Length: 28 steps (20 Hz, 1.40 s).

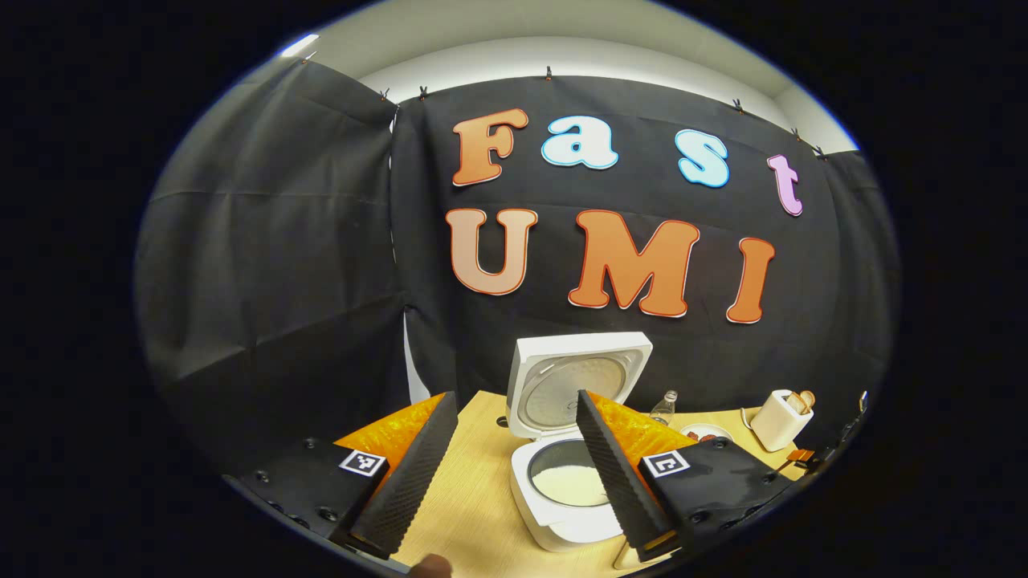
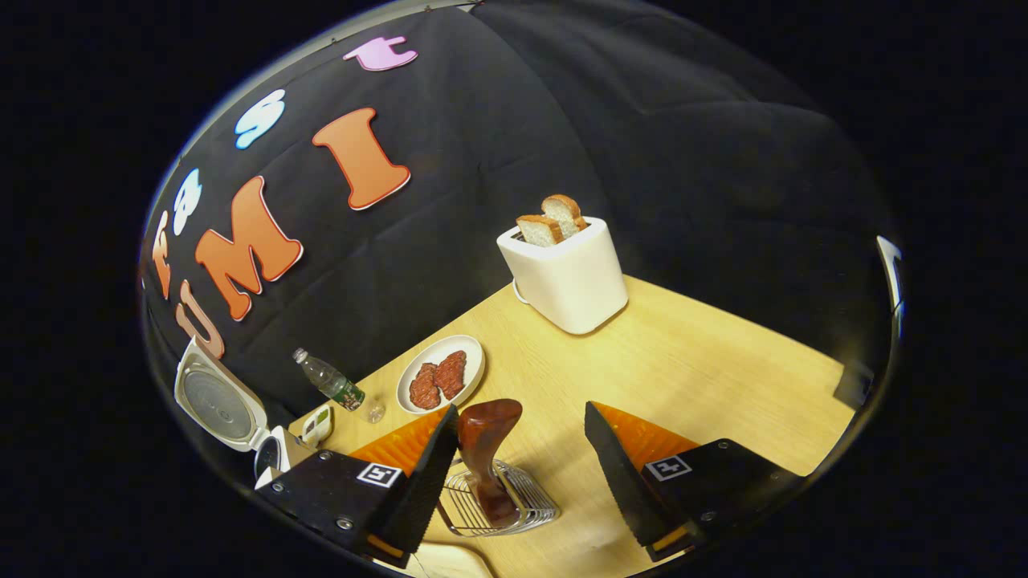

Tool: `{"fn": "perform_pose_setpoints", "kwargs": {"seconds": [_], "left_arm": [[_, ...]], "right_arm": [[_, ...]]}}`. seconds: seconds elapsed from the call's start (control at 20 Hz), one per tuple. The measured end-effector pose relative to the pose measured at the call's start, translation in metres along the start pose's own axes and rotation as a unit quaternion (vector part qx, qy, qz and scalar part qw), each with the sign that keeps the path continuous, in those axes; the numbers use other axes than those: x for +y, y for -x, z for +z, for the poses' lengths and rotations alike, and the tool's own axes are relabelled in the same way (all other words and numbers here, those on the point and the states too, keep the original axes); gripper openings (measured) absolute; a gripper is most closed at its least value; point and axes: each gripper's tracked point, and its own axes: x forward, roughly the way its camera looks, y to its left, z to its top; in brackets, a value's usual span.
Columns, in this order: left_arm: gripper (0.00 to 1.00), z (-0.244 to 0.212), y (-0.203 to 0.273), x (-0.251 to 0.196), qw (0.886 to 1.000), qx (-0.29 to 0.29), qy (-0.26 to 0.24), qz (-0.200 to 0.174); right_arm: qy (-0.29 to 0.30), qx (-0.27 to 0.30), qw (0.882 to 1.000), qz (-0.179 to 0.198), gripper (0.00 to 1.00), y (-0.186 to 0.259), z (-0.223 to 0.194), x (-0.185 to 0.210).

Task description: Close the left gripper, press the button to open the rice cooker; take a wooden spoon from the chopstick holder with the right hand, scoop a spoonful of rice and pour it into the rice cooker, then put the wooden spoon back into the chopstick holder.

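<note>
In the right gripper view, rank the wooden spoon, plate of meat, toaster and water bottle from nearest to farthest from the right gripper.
1. Wooden spoon: in the wire holder, between the open right gripper's fingers, by the left one.
2. Plate of meat: just beyond, to the left.
3. Water bottle: farther left, by the wall.
4. Toaster: farthest, at the table's back.

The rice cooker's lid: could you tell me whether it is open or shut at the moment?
Open. In the left gripper view the rice cooker has its lid raised upright at the back, and white rice shows in the pot.
</note>
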Motion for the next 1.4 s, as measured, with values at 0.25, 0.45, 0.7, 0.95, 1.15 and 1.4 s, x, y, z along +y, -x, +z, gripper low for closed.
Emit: {"fn": "perform_pose_setpoints", "kwargs": {"seconds": [0.25, 0.45, 0.7, 0.95, 1.15, 1.4], "left_arm": [[1.0, 0.028, -0.032, -0.007, 1.0, -0.004, -0.024, 0.007], [1.0, 0.065, -0.076, -0.031, 1.0, -0.011, -0.024, -0.001], [1.0, 0.09, -0.146, -0.07, 0.999, -0.003, -0.017, -0.027], [1.0, 0.08, -0.211, -0.086, 0.999, 0.027, -0.028, -0.028], [1.0, 0.042, -0.247, -0.09, 0.997, 0.074, -0.018, -0.03], [1.0, 0.002, -0.273, -0.091, 0.991, 0.128, 0.002, -0.022]], "right_arm": [[0.046, -0.019, 0.999, 0.006, 0.95, 0.028, 0.033, -0.001], [0.076, -0.039, 0.996, 0.01, 0.95, 0.046, 0.057, -0.003], [0.09, -0.059, 0.994, 0.005, 0.95, 0.064, 0.077, -0.015], [0.094, -0.084, 0.992, -0.022, 0.95, 0.091, 0.098, -0.042], [0.128, -0.112, 0.984, -0.044, 0.95, 0.128, 0.126, -0.06], [0.179, -0.152, 0.969, -0.069, 0.95, 0.172, 0.165, -0.069]]}}
